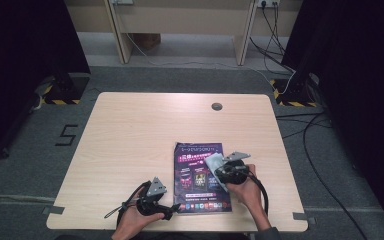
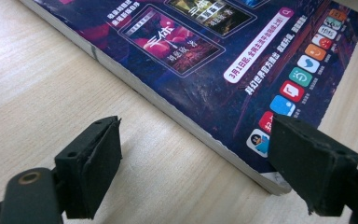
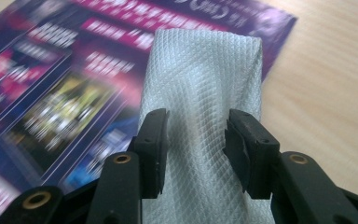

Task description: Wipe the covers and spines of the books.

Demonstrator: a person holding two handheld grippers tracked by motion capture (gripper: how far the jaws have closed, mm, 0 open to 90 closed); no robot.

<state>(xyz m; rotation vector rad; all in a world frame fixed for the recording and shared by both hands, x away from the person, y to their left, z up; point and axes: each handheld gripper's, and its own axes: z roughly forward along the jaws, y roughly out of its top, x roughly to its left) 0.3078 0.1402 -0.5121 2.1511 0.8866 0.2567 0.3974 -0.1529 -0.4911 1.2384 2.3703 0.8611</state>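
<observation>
A pale wood table stands on grey carpet; a purple magazine lies near-right. The right gripper clamps a grey cloth on it; the left gripper gapes at its corner; print blurred

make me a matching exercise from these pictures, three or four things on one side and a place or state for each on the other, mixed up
Things:
1. thick purple-covered magazine
2. folded pale grey woven cloth
3. left gripper
4. round grey cable port

Places or states:
A. set into the light wooden table near its far edge
B. clamped between the jaws of the right gripper, resting on the cover
C. jaws open, astride the near corner of the cover
D. lying flat on the table's near right part

Pairs: 1-D, 2-B, 3-C, 4-A
</observation>
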